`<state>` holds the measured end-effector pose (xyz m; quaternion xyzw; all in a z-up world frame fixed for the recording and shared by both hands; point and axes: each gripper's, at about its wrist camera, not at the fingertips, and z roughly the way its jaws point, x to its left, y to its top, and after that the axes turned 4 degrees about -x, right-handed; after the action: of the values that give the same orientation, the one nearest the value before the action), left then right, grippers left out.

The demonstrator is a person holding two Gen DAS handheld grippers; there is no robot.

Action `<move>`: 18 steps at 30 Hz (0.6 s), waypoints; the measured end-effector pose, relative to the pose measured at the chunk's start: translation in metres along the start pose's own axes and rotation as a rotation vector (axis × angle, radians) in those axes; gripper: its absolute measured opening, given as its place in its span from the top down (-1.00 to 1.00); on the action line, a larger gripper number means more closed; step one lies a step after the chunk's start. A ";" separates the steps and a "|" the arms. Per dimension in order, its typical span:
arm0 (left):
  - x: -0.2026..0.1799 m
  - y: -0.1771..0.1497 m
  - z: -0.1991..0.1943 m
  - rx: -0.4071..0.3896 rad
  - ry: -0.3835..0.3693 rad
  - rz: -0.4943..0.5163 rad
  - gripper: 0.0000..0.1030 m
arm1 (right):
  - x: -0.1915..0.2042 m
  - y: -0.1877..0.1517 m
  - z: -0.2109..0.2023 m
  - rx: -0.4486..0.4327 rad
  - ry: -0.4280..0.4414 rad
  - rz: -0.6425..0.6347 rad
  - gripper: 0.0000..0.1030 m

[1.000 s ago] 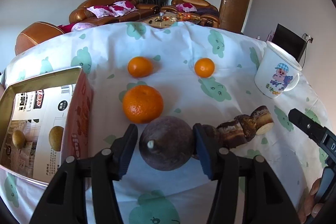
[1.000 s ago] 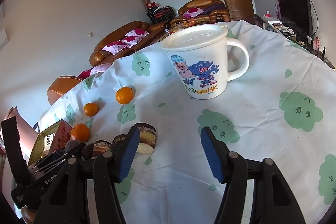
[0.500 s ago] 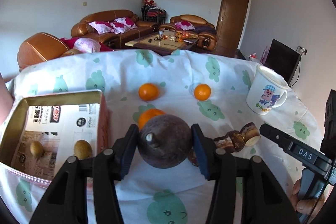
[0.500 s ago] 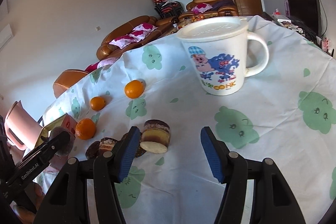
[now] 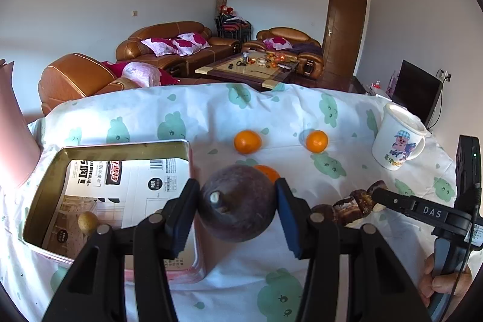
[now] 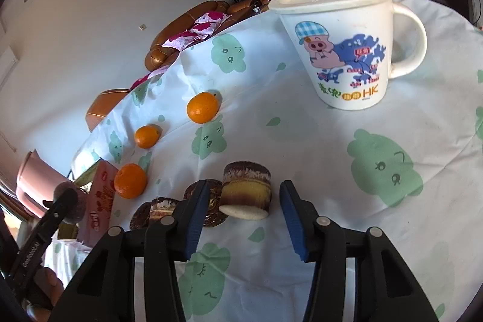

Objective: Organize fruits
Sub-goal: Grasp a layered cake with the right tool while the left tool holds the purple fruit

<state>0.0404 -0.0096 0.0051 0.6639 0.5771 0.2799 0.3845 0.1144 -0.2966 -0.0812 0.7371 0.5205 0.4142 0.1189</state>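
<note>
My left gripper (image 5: pixel 237 212) is shut on a dark purple round fruit (image 5: pixel 238 201) and holds it above the table, just right of the open tin box (image 5: pixel 48 171). A small kiwi-like fruit (image 5: pixel 87 222) lies inside the box. Three oranges lie on the cloth: one behind the held fruit (image 5: pixel 267 172), two farther back (image 5: pixel 247 141) (image 5: pixel 316 141). My right gripper (image 6: pixel 244 219) is open and empty, low over the cloth, with a cake roll (image 6: pixel 246 190) just ahead between its fingers. The oranges also show in the right wrist view (image 6: pixel 130 180) (image 6: pixel 202 107) (image 6: pixel 147 136).
A white lidded cartoon mug (image 6: pixel 347 44) stands at the back right. Several chocolate cake pieces (image 6: pixel 157 208) lie left of the cake roll. A pink box lid (image 5: pixel 12 125) stands at the far left. Sofas and a coffee table lie beyond the table's far edge.
My left gripper has lifted the purple fruit off the cloth and drawn back towards the box. My right gripper has moved down and forward, closer to the cake roll.
</note>
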 end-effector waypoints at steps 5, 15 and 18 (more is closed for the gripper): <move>0.004 -0.001 -0.002 0.003 0.006 -0.006 -0.02 | -0.004 -0.005 -0.004 -0.006 -0.003 0.036 0.29; 0.011 -0.002 0.000 0.009 0.015 -0.014 -0.02 | 0.019 0.011 0.021 -0.009 -0.127 -0.109 0.18; 0.013 -0.002 0.001 0.011 0.017 -0.018 -0.02 | 0.026 0.009 0.021 -0.009 -0.170 -0.149 0.19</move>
<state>0.0421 0.0035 0.0022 0.6583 0.5880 0.2787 0.3785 0.1385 -0.2725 -0.0762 0.7285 0.5599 0.3425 0.1964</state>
